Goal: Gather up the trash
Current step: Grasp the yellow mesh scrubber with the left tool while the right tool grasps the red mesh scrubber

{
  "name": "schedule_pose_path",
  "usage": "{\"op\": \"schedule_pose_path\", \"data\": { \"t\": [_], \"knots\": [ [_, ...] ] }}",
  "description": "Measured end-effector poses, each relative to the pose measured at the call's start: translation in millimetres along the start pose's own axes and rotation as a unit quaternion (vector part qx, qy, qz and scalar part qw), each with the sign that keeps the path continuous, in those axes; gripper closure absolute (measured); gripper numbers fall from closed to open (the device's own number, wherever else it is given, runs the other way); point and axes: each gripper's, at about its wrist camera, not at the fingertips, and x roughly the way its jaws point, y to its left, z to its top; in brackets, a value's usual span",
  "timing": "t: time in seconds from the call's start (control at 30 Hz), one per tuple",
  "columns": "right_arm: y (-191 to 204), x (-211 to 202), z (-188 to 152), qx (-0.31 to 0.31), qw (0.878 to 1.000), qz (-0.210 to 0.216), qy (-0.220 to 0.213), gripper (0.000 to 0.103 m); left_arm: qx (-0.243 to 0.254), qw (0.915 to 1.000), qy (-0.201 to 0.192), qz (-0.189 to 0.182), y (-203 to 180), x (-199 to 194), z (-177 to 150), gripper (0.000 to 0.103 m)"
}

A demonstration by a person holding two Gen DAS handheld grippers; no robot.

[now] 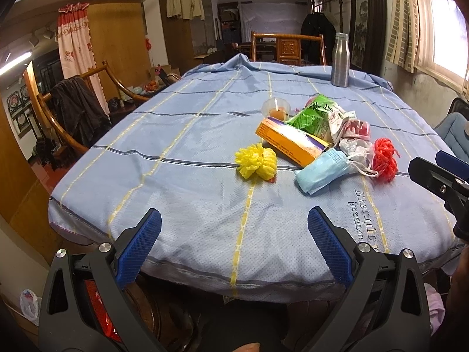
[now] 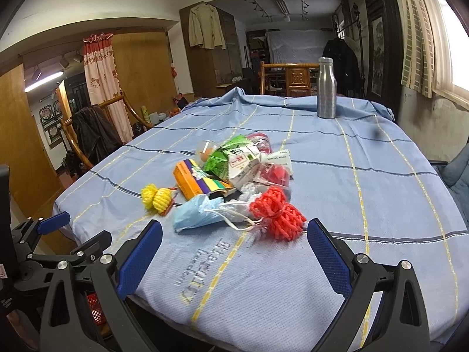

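Your left hand-held gripper (image 1: 234,234) hangs at the near edge of the table (image 1: 181,135), its blue cross-hatched pads spread wide with nothing between them, and your right hand-held gripper (image 2: 234,245) sits just as wide over the woven blue cloth with its thin yellow and grey stripes. The trash lies in a loose heap toward the middle of the table, on your right side. Nearest your right gripper is a red foam net (image 2: 277,218), bunched and knobbly, touching the white ear loops of a crumpled pale-blue face mask (image 2: 198,212). To the left, a little apart, a yellow foam net (image 2: 156,198) is puffed like a flower. Behind the mask lies a long orange cardboard box (image 2: 190,180) with a purple end, then a glossy green wrapper (image 2: 222,158), white crinkled packets and a clear plastic cup (image 1: 277,108) with something orange inside. A brushed-metal bottle (image 2: 326,88) stands upright at the far edge, well apart from the heap.
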Motion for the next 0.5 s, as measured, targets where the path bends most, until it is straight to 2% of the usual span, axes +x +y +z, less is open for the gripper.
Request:
{"op": "schedule_pose_path", "data": {
  "t": [0.17,0.3,0.4,0.5],
  "knots": [
    [-19,11,1,0.014,1.000,-0.014,0.004,0.006,0.001,0.9997,0.010,-0.023,-3,17,7,0.007],
    [-42,18,0,0.038,0.999,-0.029,0.006,0.006,0.014,0.9975,0.017,-0.067,-15,29,14,0.007],
    [-58,22,0,0.061,0.998,-0.031,0.008,0.006,0.030,0.9926,0.023,-0.115,-30,42,24,0.007],
    [-71,24,0,0.075,0.997,-0.032,0.004,0.006,0.033,0.9930,0.019,-0.112,-33,54,36,0.007]
  ]
}}
